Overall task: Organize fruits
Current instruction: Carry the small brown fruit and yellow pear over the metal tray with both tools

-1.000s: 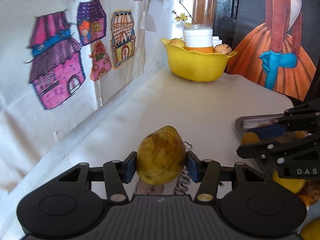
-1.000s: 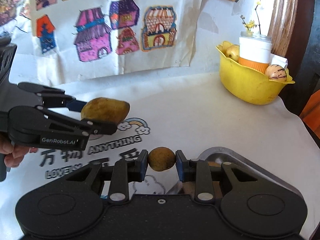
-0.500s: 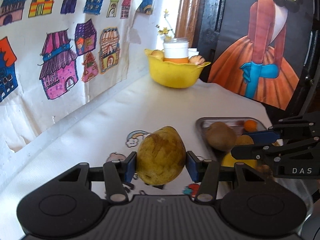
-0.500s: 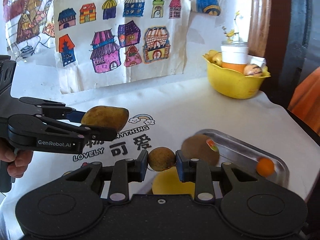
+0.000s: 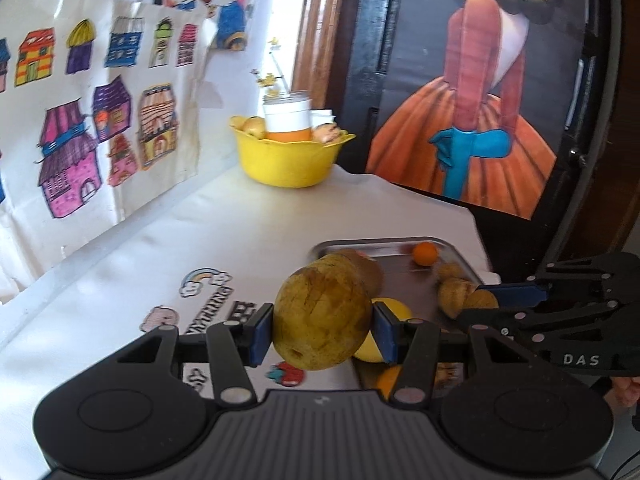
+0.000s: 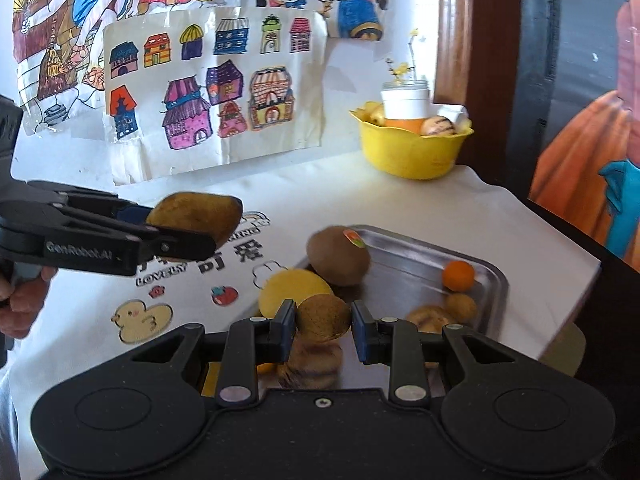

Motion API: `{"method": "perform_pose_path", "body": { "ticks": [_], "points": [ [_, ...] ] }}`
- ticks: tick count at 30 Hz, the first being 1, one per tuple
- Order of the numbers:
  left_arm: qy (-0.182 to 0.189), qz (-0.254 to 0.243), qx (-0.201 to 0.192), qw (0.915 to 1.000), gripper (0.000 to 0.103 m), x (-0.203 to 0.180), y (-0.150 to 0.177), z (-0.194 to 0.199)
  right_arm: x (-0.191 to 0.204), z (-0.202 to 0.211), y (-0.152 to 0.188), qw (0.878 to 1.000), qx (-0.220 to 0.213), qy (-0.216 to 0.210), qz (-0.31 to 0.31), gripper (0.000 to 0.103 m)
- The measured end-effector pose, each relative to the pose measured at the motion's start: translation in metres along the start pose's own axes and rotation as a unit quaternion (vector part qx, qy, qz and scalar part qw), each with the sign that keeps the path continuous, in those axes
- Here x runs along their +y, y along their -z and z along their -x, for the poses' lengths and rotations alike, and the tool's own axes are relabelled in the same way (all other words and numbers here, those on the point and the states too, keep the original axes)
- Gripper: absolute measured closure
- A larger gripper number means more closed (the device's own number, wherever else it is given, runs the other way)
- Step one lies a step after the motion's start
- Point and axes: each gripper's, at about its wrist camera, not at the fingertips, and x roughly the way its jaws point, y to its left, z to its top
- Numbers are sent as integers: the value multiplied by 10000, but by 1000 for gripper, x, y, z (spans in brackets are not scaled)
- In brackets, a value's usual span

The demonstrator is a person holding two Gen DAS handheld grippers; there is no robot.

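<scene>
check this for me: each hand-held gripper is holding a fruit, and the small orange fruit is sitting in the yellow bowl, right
Not quite. The small orange fruit lies on the metal tray, not in the yellow bowl, as the right wrist view shows. The rest stands: the left hand-held gripper and the right hand-held gripper each hold a fruit.

Brown-yellow mango (image 5: 323, 315) held aloft, small brown fruit (image 6: 323, 316) above steel tray (image 6: 404, 258)
</scene>
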Motion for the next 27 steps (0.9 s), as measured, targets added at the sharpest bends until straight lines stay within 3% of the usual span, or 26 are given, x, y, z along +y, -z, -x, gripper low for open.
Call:
{"method": "perform_pose_path", "body": {
  "ticks": [16,27],
  "points": [
    [289,-297,24,9991,47,-57,-3,-5,-15,34,59,9995,-70,286,-119,72],
    [214,-482,113,9985,47,-90,-6,-41,-13,43,90,9971,-557,503,-127,72]
  ]
}}
